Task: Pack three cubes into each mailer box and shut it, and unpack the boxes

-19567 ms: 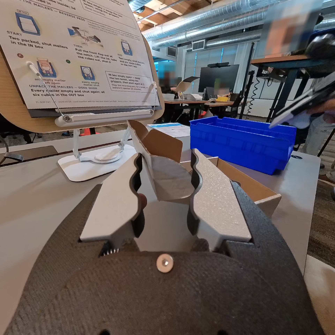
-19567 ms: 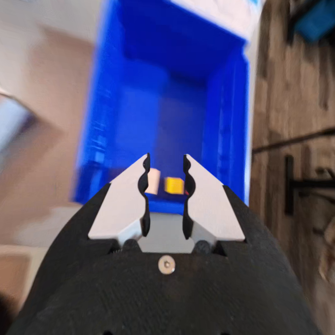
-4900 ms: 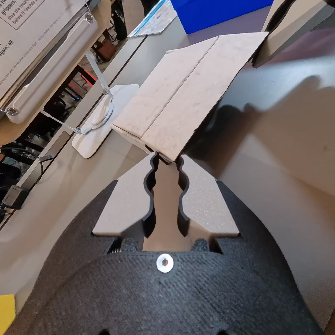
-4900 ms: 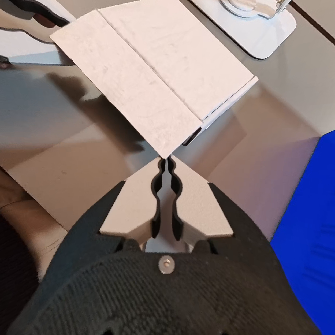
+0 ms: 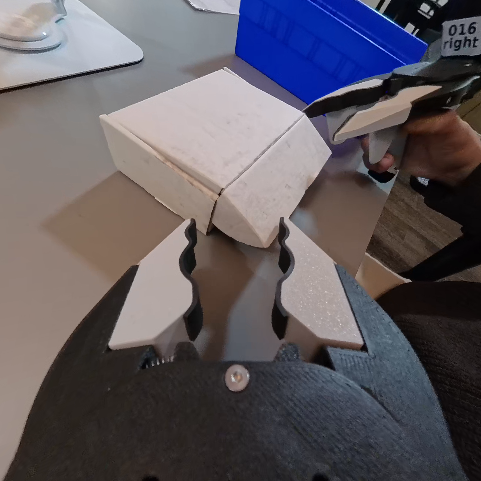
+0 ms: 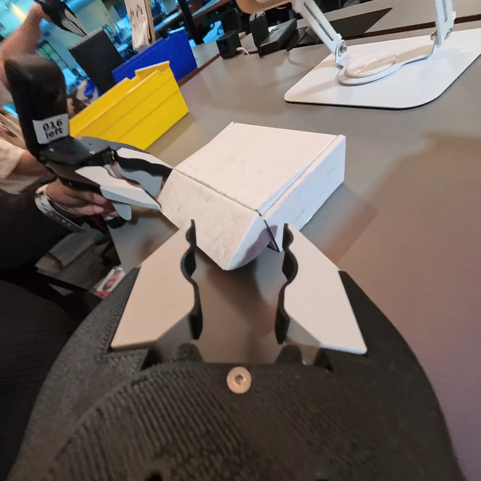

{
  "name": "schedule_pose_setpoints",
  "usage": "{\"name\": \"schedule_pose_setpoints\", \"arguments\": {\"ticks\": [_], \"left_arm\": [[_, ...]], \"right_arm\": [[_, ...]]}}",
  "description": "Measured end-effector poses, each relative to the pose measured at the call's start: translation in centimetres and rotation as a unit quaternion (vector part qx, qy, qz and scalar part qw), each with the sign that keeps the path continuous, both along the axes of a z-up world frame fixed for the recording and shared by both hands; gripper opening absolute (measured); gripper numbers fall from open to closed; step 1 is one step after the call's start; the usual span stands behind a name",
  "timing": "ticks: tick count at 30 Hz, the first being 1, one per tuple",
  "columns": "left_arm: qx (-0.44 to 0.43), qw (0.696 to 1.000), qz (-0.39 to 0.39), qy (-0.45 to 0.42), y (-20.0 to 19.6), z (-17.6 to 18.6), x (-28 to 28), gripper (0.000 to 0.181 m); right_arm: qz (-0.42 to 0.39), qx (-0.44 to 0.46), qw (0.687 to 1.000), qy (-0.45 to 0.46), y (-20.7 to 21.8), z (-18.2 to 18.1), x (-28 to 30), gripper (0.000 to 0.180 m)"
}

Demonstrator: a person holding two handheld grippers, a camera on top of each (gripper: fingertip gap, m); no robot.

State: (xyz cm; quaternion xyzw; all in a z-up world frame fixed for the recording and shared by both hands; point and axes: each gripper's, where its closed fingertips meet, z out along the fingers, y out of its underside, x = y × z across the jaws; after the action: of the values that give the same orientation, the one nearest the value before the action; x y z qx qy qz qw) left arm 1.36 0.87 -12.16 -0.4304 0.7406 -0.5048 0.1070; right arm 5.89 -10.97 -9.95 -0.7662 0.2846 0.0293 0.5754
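Claws, left [image 5: 235, 229] and right [image 6: 238, 231], both gape empty at the front flap of the closed white box [image 5: 208, 145] near the surface's [image 5: 65, 208] front edge, so unpacking seems next: lift that flap.

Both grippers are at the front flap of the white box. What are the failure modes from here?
1. The box sits near the table corner, so a push on the front flap may slide it off.
2. The flap is only half tucked and may buckle or spring back.
3. The left gripper and right gripper both stand open and close together, and may collide.
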Motion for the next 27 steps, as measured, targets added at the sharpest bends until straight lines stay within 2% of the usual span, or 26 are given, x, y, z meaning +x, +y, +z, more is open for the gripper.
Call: {"name": "schedule_pose_setpoints", "arguments": {"ticks": [4,11,15,19,27], "left_arm": [[-0.008,1.0,-0.001,-0.003,-0.1,0.2,0.5,0.064],[-0.034,0.999,-0.007,0.035,0.0,-0.3,0.7,0.064],[-0.053,0.996,-0.02,0.064,-0.3,-0.7,0.6,0.06],[-0.064,0.996,-0.012,0.062,-0.1,-0.5,0.6,0.06],[-0.086,0.994,0.0,0.071,0.4,-0.3,0.6,0.06]], "right_arm": [[0.007,0.011,0.999,0.049,0.4,-0.8,0.2,0.08],[0.038,0.026,0.996,0.076,0.7,-0.8,0.1,0.075],[0.048,-0.004,0.998,0.047,1.0,-1.2,-0.7,0.071],[0.058,-0.052,0.997,0.008,0.8,-1.8,-1.6,0.054],[0.074,-0.076,0.994,-0.017,1.1,-2.0,-3.0,0.053]]}}
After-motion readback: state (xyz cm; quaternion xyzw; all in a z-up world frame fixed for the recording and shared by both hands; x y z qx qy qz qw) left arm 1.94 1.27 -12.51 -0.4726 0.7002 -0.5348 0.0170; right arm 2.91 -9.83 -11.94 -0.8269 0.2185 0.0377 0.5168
